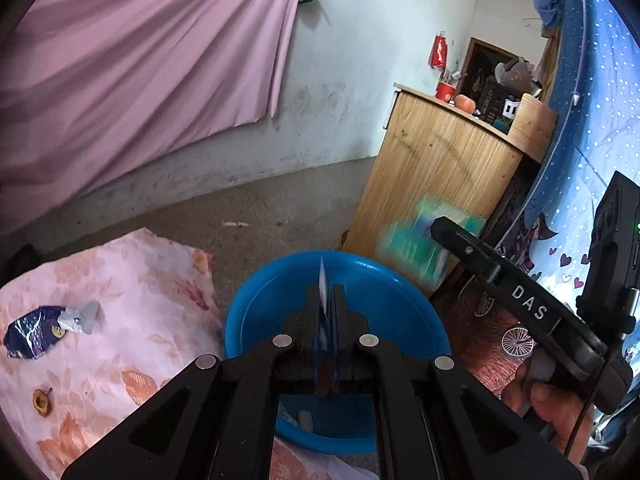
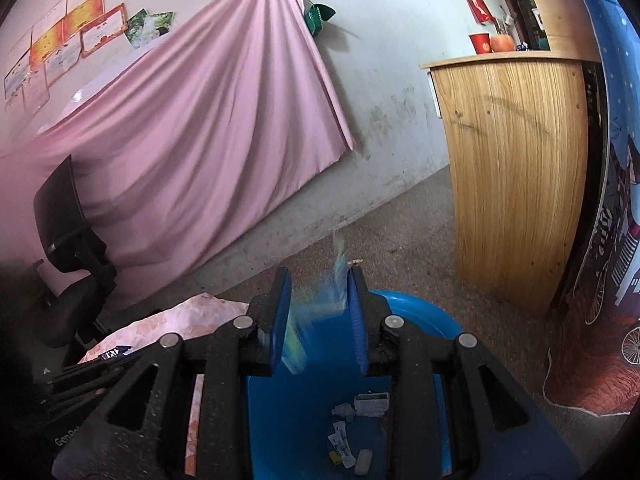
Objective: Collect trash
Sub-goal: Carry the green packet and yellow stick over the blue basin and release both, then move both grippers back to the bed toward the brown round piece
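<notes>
So the room was pretty lived-in: bare concrete floor (image 2: 404, 236), a scuffed pale wall with a big pink sheet (image 2: 208, 104) draped over it, a black office chair (image 2: 68, 236) off to the side and a wooden cabinet (image 2: 516, 168) with a red cup (image 2: 479, 43) on top. A pink floral cloth (image 1: 120, 320) covered the surface on the left, with a crumpled dark blue wrapper (image 1: 36, 334) lying on it and a small brown scrap (image 1: 41, 401) closer in. Right beside the cloth sat a blue basin (image 1: 280, 292), and the right wrist view showed a few bits of paper trash (image 2: 370, 404) already in the bottom. The left tool (image 1: 328, 304) was clamped tight on a thin blue-and-white wrapper (image 1: 322, 280), held edge-on right above the basin. The right tool (image 2: 318, 308) had its jaws spread apart over the basin rim, and a blurry green-and-blue packet (image 2: 336, 292) sat between them, near the right pad; couldn't tell if it was touching or already loose. From the left view that same packet (image 1: 420, 236) was a blur next to the right tool, above the basin's far right edge.
</notes>
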A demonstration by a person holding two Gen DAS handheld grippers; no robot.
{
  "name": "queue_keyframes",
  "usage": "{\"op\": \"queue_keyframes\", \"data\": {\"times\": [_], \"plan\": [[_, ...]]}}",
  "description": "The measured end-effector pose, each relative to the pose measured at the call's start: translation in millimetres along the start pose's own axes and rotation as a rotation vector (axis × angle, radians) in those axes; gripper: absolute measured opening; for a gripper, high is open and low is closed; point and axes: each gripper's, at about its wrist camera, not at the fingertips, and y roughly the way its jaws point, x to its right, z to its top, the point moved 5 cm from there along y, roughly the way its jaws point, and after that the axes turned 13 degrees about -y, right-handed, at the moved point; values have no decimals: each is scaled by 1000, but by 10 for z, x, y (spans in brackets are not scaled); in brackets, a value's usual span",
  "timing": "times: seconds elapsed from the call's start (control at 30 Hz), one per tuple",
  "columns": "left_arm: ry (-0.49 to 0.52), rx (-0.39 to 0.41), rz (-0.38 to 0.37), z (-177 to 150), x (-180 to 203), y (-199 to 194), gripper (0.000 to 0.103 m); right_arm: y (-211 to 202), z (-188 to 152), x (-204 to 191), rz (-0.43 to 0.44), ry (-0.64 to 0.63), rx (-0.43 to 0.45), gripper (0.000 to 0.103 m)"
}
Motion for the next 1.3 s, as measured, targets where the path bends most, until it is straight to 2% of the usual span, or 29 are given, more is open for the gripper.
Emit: {"op": "queue_keyframes", "data": {"times": [0.03,0.1,0.27,0.33,0.4,0.5,0.57,0.7,0.77,0.83,1.03,1.2,1.3], "plan": [[-5,-3,3,-2,-12,2,9,8,0,8,-1,3,-3,59],[-17,2,14,-8,-54,-15,26,18,-5,20,2,8,-6,59],[-58,56,34,32,-201,-182,29,12,16,-34,18,-2,11,60],[-73,90,52,49,-284,-293,32,-17,40,-96,24,-16,31,65],[-86,130,75,64,-370,-410,42,-48,68,-163,28,-32,53,71],[-101,202,113,87,-499,-625,48,-119,129,-296,42,-55,100,80],[-115,246,137,95,-593,-777,58,-178,171,-411,57,-75,138,87],[-149,374,246,99,-817,-1133,95,-307,269,-660,88,-108,226,103],[-166,461,311,85,-940,-1349,99,-361,310,-777,113,-124,267,103],[-180,510,347,56,-1053,-1495,100,-424,350,-908,127,-149,307,103],[-201,632,413,-100,-1362,-1932,101,-582,410,-1313,188,-232,434,103],[-220,703,467,-205,-1635,-2242,101,-605,408,-1664,250,-305,477,103],[-220,737,504,-297,-1770,-2416,101,-584,345,-1891,284,-358,471,103]]}}
